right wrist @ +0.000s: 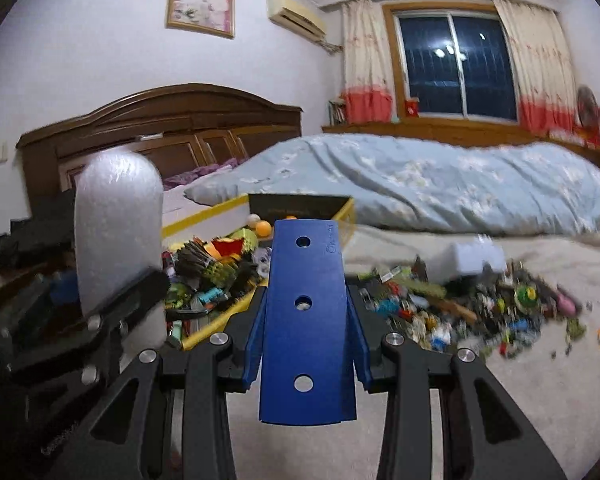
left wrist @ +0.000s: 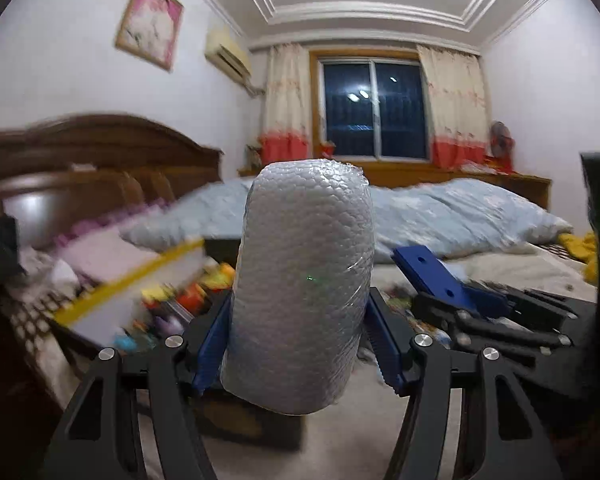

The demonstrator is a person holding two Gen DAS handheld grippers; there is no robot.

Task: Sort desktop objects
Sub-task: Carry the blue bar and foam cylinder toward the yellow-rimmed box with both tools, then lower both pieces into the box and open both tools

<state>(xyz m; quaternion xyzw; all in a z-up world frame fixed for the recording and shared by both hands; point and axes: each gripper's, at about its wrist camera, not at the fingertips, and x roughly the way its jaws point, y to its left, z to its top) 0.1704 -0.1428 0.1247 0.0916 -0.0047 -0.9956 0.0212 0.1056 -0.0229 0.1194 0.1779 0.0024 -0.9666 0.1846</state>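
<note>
In the left wrist view my left gripper [left wrist: 300, 320] is shut on an upright bubble-wrap roll [left wrist: 304, 272], with the blue fingers [left wrist: 214, 340] pressing both of its sides. In the right wrist view my right gripper [right wrist: 307, 320] is shut on a flat blue plate [right wrist: 306, 320] with three holes, which points forward. The bubble-wrap roll [right wrist: 116, 232] also shows at the left of that view. The blue plate [left wrist: 432, 276] also shows at the right of the left wrist view. Both grippers hang side by side above the bed.
A yellow-rimmed box [right wrist: 204, 216] holding several toys sits ahead on the left. A heap of several small objects [right wrist: 480, 308] lies on the white sheet [right wrist: 540, 380] to the right. A blue quilt [right wrist: 420, 184] and a wooden headboard [right wrist: 160, 120] stand behind.
</note>
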